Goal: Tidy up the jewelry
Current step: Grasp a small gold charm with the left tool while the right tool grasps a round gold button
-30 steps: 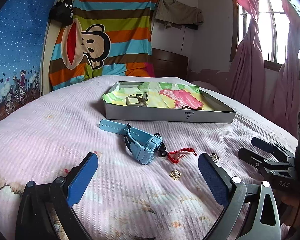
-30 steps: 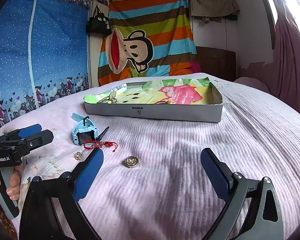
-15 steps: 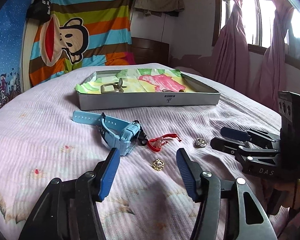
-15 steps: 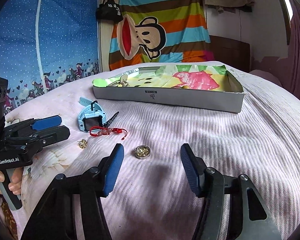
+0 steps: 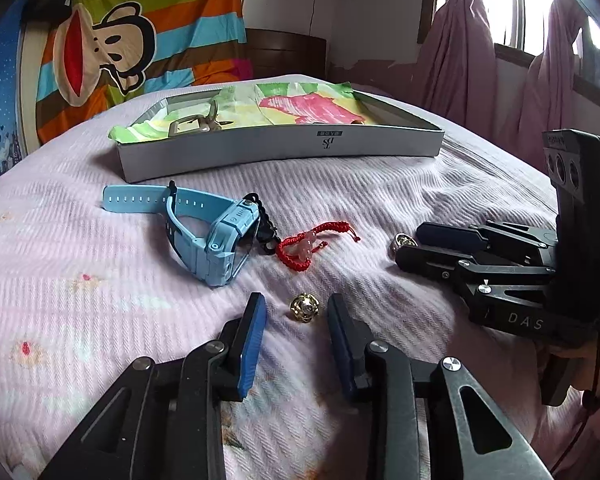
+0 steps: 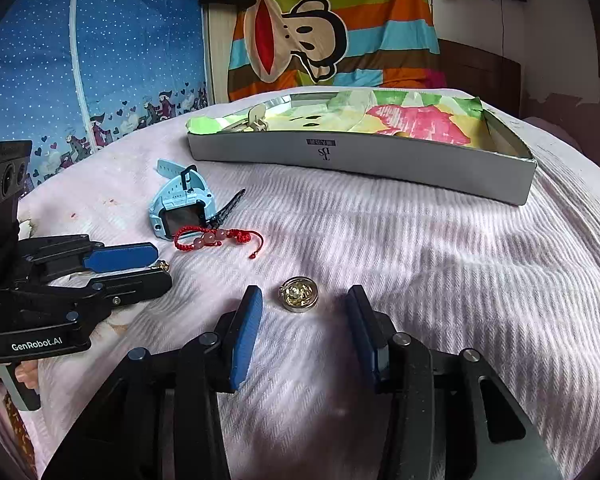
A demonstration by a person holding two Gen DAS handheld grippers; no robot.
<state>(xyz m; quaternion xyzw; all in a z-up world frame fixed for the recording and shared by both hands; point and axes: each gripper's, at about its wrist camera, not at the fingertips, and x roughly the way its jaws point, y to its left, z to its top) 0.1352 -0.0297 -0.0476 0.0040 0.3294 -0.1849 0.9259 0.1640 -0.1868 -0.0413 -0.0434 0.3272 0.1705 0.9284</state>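
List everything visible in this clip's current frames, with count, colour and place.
Box: 1, grey, far end of bed, lined with colourful paper.
Buckle: 1, tan, inside the box's left end.
Watch: 1, light blue, on bed before the box.
Clip: 1, black, beside the watch.
Bracelet: 1, red cord with pink beads, right of the watch.
Gold charm: 1, in front of the left gripper.
Round pendant: 1, gold and silver, in front of the right gripper.
Bed: 1, pink cover.
Monkey blanket: 1, striped, back wall.
Curtains: pink, at window.
Left gripper: blue pads, open.
Right gripper: blue pads, open.
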